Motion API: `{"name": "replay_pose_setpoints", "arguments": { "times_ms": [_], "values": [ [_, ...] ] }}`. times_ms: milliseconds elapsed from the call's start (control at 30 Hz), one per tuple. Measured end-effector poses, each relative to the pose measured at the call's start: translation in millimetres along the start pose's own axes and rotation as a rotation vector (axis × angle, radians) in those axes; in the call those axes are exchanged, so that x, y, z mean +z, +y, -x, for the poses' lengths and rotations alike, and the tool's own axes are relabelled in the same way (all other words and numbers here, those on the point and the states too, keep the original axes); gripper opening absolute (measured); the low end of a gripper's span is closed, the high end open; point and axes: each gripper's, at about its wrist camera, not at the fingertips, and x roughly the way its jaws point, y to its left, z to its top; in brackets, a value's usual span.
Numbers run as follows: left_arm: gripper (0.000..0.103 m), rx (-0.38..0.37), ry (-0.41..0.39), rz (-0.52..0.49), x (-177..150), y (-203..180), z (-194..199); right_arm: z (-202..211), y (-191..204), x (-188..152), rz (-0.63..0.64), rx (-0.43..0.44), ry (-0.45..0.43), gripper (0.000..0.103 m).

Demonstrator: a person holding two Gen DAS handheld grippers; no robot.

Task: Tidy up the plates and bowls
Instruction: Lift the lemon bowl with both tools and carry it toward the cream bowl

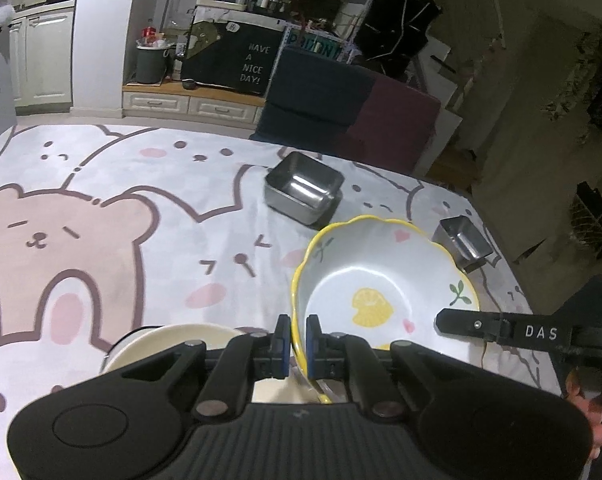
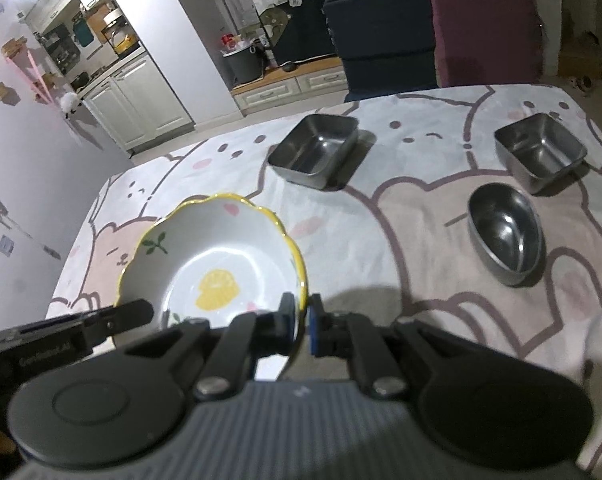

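A white bowl with a scalloped yellow rim and a lemon print (image 1: 365, 280) (image 2: 221, 264) is held tilted above the table. My left gripper (image 1: 297, 344) is shut on its left rim. My right gripper (image 2: 304, 322) is shut on its right rim; its finger also shows in the left wrist view (image 1: 461, 320). A cream bowl (image 1: 169, 344) sits just under and left of my left gripper, partly hidden. A square steel dish (image 1: 305, 188) (image 2: 315, 150), a second square steel dish (image 2: 541, 152) (image 1: 465, 240) and an oval steel bowl (image 2: 505, 232) stand on the table.
The table wears a bear-print cloth (image 1: 101, 240) (image 2: 381, 220). A dark blue and maroon seat (image 1: 341, 96) (image 2: 433, 36) stands past the far edge. Cabinets and a bin (image 1: 151, 60) lie beyond.
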Motion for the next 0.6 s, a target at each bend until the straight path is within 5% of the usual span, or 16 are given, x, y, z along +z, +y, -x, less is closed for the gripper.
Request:
{"name": "replay_pose_setpoints", "arguments": {
  "times_ms": [600],
  "values": [
    [0.007, 0.095, -0.008, 0.093, -22, 72, 37, -38, 70, -17, 0.084, 0.054, 0.089, 0.009]
  ]
}}
